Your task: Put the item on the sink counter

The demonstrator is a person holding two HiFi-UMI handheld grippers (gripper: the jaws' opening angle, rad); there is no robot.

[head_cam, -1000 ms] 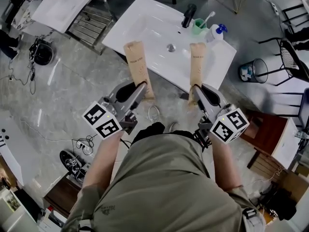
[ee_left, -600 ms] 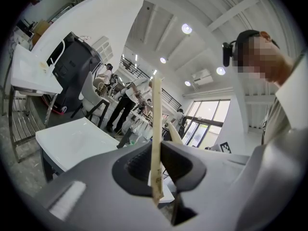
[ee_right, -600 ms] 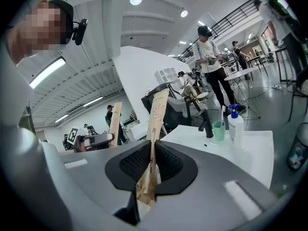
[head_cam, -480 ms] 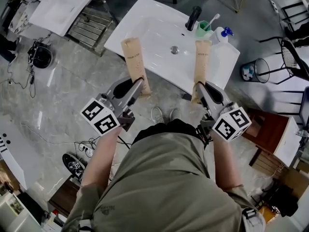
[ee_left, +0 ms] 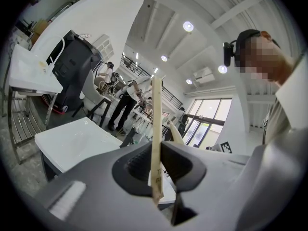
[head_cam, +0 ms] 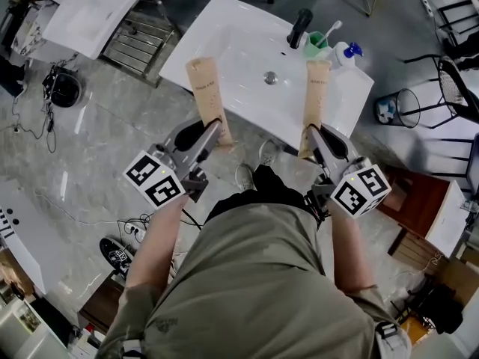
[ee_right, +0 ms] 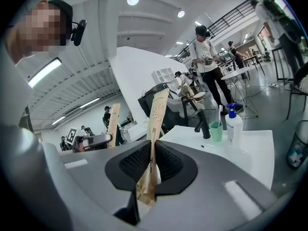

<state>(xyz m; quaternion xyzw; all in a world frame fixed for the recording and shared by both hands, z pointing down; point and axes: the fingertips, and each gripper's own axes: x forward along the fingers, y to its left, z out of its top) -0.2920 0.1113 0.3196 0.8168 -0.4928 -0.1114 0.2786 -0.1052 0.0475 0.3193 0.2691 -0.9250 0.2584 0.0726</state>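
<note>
Head view, around you: the faucet [head_cam: 300, 27], green cup [head_cam: 315, 45] and soap bottle [head_cam: 344, 54] stand along the far edge of the white sink desk [head_cam: 239, 51]. A wire bin [head_cam: 393, 109] sits on the floor to its right.
Your left claw [head_cam: 213, 129]: nearly closed, clamped on a tan packet [head_cam: 206, 88] held upright at the desk's near edge.
Your right claw [head_cam: 308, 137]: clamped on a second tan packet [head_cam: 316, 88], also upright.
</note>
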